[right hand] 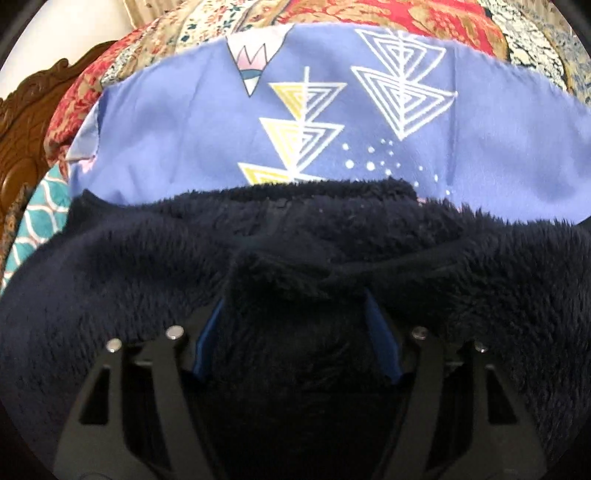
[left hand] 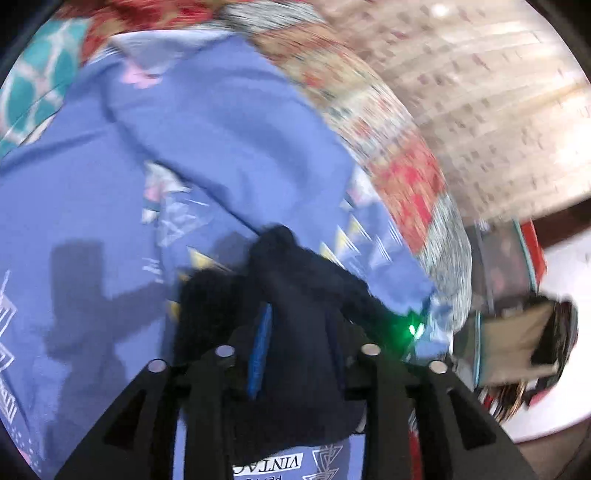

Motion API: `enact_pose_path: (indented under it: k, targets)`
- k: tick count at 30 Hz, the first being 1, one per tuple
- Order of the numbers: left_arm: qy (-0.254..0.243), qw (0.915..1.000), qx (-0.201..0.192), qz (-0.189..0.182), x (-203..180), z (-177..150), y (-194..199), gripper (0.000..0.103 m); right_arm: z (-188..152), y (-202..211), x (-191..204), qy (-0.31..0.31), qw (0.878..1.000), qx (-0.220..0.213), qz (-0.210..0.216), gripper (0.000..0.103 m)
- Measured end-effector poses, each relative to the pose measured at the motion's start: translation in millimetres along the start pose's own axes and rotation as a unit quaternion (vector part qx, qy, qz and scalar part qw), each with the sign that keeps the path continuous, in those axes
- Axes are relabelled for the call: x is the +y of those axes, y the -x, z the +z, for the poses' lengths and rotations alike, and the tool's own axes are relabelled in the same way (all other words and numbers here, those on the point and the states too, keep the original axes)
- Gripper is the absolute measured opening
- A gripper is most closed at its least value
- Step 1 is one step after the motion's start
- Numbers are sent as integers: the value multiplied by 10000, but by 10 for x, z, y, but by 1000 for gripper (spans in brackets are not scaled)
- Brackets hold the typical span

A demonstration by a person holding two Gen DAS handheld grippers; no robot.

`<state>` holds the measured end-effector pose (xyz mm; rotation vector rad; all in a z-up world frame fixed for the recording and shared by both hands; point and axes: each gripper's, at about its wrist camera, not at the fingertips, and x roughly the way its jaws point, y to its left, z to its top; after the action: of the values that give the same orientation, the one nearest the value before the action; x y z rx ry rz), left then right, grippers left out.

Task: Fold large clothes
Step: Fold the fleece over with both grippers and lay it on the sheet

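Right wrist view shows the dark navy fleece garment [right hand: 295,258] bunched up between the blades of the right tongs [right hand: 299,332], which stand spread with thick pile filling the gap; whether the blue pads truly press on it I cannot tell. Beyond the fleece lies the lavender printed sheet [right hand: 184,140], and past that sheet the red patterned quilt [right hand: 406,14] of the bed.

Left wrist view is blurred. The left tongs [left hand: 295,332] have a wad of the same fleece between their blades, rising toward the sheet, with the blades only partly apart; a firm pinch cannot be confirmed.

My judgement of the risks: fleece this thick is springy, so a loose hold on either side could let a corner slip out and the fold collapse unevenly. The pile may also drag the sheet beneath it, rucking it up. With so much cloth crowding both tongs, catching two layers instead of one seems likely.
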<state>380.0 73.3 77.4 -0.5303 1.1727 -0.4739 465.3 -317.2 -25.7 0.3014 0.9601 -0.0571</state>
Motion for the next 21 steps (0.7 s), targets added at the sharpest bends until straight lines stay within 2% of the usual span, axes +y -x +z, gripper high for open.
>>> enact_pose_path:
  k: [3,4,5,7,8,9,10,12,13,14,15,17,19,21]
  targets:
    - [-627,9972,412,-33,-388,-265,-522,55,-27,258,99,33,9999,-102,135,67]
    - [-713,9963,482,-23,-417,-322,-624,55,-68,478,100,70,9992,-315,251,67]
    - [-874,9948,511,133,-449,-386,-770,55,-93,609,83,93,9984,-495,274,67]
    - [-1183,9893,366,776,-432,-497,-995,55,-212,1036,-5,237,9942,-1023,236,69]
    - [-1321,9847,298,1098,-371,-542,-1117,55,-275,1168,-82,295,9927,-1157,167,69]
    - [-1363,9826,267,1238,-327,-561,-1181,55,-338,1259,-206,296,9920,-1229,-47,69]
    - [-1404,9796,190,1424,-236,-574,-1270,55,-394,1262,-370,223,9925,-1165,-295,69]
    - [-1673,9705,27,1736,-155,-603,-1422,55,-461,1045,-798,-263,9954,-654,-656,67]
    - [-1762,9675,4,1816,-137,-605,-1476,55,-513,872,-1040,-641,9957,-317,-587,68]
    - [-1769,9681,41,1776,-117,-612,-1547,54,-582,730,-1286,-1069,9939,-186,-203,68]
    - [-1701,9691,90,1784,-112,-602,-1602,55,-598,701,-1375,-1238,9919,-281,-56,68]
    - [-1653,9665,100,1961,-172,-556,-1636,55,-552,678,-1291,-1184,9922,-304,-246,69]
    - [-1694,9643,178,2026,-279,-511,-1577,55,-471,690,-1099,-750,9951,-229,-597,72]
    - [-1807,9655,198,1864,-380,-510,-1366,55,-438,864,-1094,-548,9974,-260,-394,72]
